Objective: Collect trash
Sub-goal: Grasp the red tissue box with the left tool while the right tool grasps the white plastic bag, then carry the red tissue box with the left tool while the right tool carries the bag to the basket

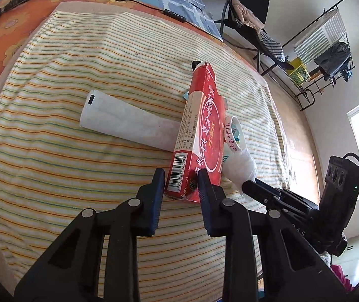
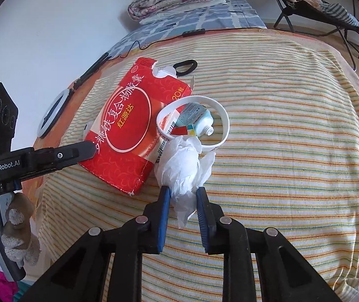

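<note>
Left gripper (image 1: 179, 183) fingers clamp the red carton (image 1: 199, 136); right gripper (image 2: 183, 201) fingers pinch crumpled tissue (image 2: 182, 166) (over striped bed (image 2: 292, 151)).

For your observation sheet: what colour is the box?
Red box with white and yellow lettering; right wrist view shows it best.

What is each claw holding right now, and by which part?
The left claw grips the red box at its near, barcode end. The right claw pinches the crumpled white tissue by its lower tail.

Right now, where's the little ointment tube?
In the right wrist view the ointment tube lies on the striped blanket, seen through the white wristband, beside the red box.
</note>
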### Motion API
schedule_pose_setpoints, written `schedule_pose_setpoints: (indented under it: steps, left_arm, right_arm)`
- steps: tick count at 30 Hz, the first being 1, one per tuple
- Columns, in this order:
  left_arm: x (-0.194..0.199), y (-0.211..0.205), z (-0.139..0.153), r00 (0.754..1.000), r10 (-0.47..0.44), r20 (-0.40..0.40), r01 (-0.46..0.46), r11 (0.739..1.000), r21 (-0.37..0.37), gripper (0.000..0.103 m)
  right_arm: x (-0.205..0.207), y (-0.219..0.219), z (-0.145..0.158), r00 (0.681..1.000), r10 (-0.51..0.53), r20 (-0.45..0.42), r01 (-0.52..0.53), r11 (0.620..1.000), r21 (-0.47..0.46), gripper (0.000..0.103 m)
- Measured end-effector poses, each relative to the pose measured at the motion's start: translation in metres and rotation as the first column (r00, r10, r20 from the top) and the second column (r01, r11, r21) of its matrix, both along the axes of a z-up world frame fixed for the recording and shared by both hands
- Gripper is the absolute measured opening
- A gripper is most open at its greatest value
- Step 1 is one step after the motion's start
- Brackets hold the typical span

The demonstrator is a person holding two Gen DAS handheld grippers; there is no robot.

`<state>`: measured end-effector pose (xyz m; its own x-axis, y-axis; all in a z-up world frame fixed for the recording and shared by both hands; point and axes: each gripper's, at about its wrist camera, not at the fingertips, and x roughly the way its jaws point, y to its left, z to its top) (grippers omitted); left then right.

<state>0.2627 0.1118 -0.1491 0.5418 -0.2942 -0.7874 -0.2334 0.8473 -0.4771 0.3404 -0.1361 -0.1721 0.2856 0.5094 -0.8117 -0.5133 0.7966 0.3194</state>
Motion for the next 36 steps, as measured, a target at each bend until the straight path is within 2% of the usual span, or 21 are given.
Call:
schedule_pose_setpoints:
  steps: [4, 8, 11, 13, 17, 20, 26, 27, 28, 33, 35, 36]
  left_arm:
    - [-0.022, -0.005, 0.023, 0.999, -0.003, 0.039, -0.003, 0.988, 0.156, 0.023]
    - [-0.032, -0.028, 0.043, 0.995, -0.069, 0.069, 0.046, 0.955, 0.295, 0.021]
    - [-0.032, -0.053, 0.04, 0.989, -0.139, 0.051, 0.111, 0.924, 0.365, 0.021]
    - [-0.03, -0.062, 0.032, 0.987, -0.157, 0.028, 0.135, 0.916, 0.377, 0.021]
    - [-0.021, -0.069, 0.022, 0.986, -0.169, 0.001, 0.157, 0.917, 0.366, 0.021]
    - [-0.01, -0.068, 0.018, 0.989, -0.151, -0.005, 0.142, 0.918, 0.371, 0.027]
    - [0.005, -0.066, 0.013, 0.991, -0.132, -0.003, 0.123, 0.918, 0.378, 0.027]
    - [0.006, -0.065, 0.012, 0.991, -0.134, -0.002, 0.125, 0.918, 0.377, 0.027]
    - [0.006, -0.065, 0.012, 0.991, -0.135, 0.001, 0.125, 0.915, 0.383, 0.018]
    - [0.004, -0.069, 0.015, 0.988, -0.152, 0.013, 0.134, 0.908, 0.398, 0.017]
    - [0.004, -0.069, 0.015, 0.989, -0.151, 0.013, 0.133, 0.908, 0.397, 0.017]
    - [0.004, -0.069, 0.016, 0.989, -0.149, 0.014, 0.131, 0.909, 0.397, 0.017]
  right_arm:
    - [-0.002, -0.002, 0.006, 1.0, 0.003, 0.007, -0.003, 1.0, 0.0, 0.017]
    - [-0.005, 0.001, 0.008, 1.0, 0.019, 0.013, -0.019, 1.0, -0.011, 0.017]
    - [-0.008, 0.002, 0.008, 1.0, 0.021, 0.02, -0.02, 1.0, -0.02, 0.017]
    - [-0.008, 0.001, 0.007, 1.0, 0.019, 0.018, -0.019, 1.0, -0.024, 0.017]
    - [-0.008, -0.003, 0.006, 1.0, 0.013, 0.016, -0.012, 1.0, -0.027, 0.017]
    - [-0.007, -0.004, 0.005, 1.0, 0.012, 0.006, -0.012, 1.0, -0.022, 0.017]
    - [-0.006, 0.0, 0.001, 1.0, 0.023, 0.005, -0.023, 0.999, -0.036, 0.021]
    - [-0.006, 0.001, 0.0, 1.0, 0.025, 0.004, -0.025, 0.999, -0.039, 0.021]
    - [-0.006, 0.002, -0.001, 1.0, 0.027, 0.005, -0.027, 0.999, -0.045, 0.021]
    - [-0.003, 0.005, -0.004, 1.0, 0.019, 0.003, -0.019, 0.998, -0.06, 0.03]
    - [-0.002, 0.006, -0.003, 1.0, 0.003, 0.004, -0.002, 0.998, -0.062, 0.045]
    - [-0.001, 0.007, -0.002, 1.0, 0.0, 0.011, 0.001, 0.998, -0.059, 0.049]
